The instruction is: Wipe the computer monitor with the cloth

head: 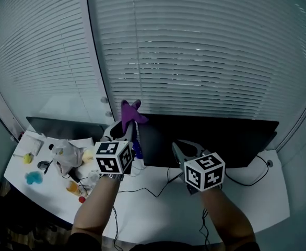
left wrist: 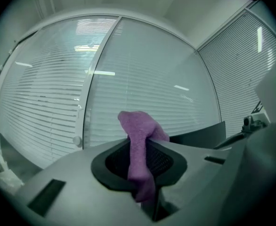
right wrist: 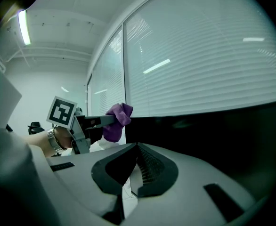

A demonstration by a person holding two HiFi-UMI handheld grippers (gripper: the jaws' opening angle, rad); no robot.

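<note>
We are in an office. Glass walls hung with slatted blinds (head: 195, 46) close in a white desk (head: 158, 218). On the desk stand a wide dark monitor (head: 210, 137) and a second screen (head: 64, 128), with cables (head: 154, 195) trailing across it and small clutter (head: 64, 158) at its left end. A tube light (right wrist: 24, 27) runs along the plain ceiling.

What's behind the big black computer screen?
Behind the monitor are white slatted blinds across the whole window wall. The monitor hides their bottom part and anything low behind it.
</note>
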